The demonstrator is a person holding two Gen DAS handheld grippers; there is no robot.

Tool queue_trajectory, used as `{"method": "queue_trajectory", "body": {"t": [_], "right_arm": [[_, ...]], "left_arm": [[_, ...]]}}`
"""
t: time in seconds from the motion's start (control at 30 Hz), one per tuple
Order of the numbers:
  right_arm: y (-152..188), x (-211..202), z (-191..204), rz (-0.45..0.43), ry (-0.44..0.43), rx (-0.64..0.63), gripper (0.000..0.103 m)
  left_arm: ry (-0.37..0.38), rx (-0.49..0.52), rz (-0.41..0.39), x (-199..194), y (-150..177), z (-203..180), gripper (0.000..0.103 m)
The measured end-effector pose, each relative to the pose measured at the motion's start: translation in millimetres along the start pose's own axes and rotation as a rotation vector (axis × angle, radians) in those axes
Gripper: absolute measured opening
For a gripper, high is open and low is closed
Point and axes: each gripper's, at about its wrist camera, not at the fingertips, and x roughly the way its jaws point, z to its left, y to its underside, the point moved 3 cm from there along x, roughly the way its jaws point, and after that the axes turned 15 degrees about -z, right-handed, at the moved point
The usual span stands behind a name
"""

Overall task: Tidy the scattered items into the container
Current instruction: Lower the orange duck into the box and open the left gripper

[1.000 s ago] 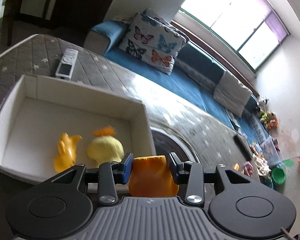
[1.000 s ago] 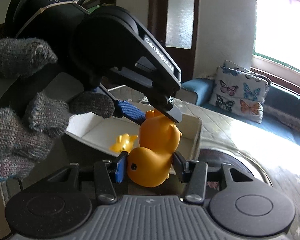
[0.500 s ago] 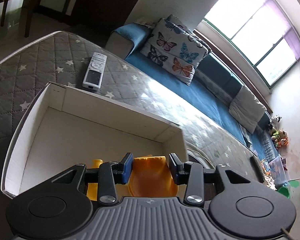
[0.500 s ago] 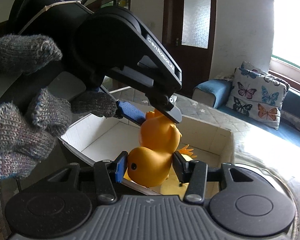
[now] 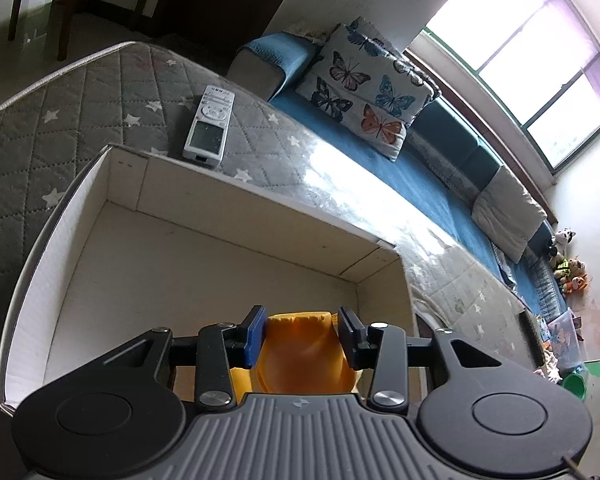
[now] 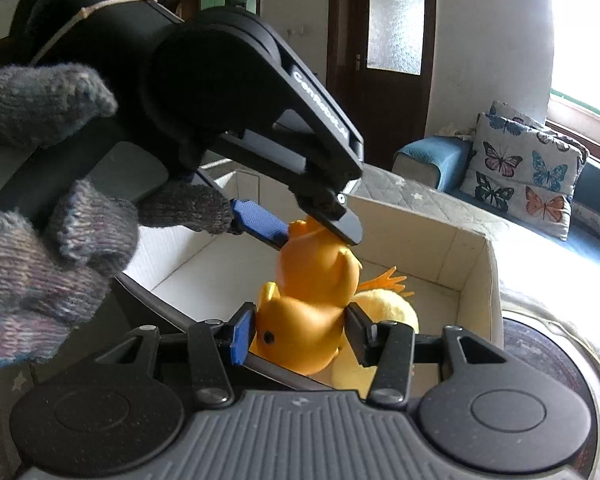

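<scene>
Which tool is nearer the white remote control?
Left tool: over the white box, holding the orange rubber duck, facing the white remote control; right tool sits at the near rim.

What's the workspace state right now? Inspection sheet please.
Surface: quilted grey star cover, white box resting on it.
Job's things: orange duck gripped at both ends over the box; yellow plush lies inside.
Clutter: remote beside the box's far wall.
Grippers: left gripper shut on the duck's body; right gripper shut on its head; gloved hand holds the left unit.
Cables: nothing seen.
Surroundings: blue sofa with butterfly pillow, window, door, toys on the floor.
</scene>
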Motion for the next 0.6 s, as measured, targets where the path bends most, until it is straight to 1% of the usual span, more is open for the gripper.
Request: {"method": "queue_trajectory", "body": {"t": [0.17,0.6], "right_arm": [[2,-4,1,0.001,0.003,0.009,0.048],[-3,-23,13,-0.017,0.005,0.0,0.049]], "left_arm": [[-0.004,-0.007,0.0,-1,1,3,0.041],[0.029,-0.02,-0.024,-18,-1,0,0.042]]}}
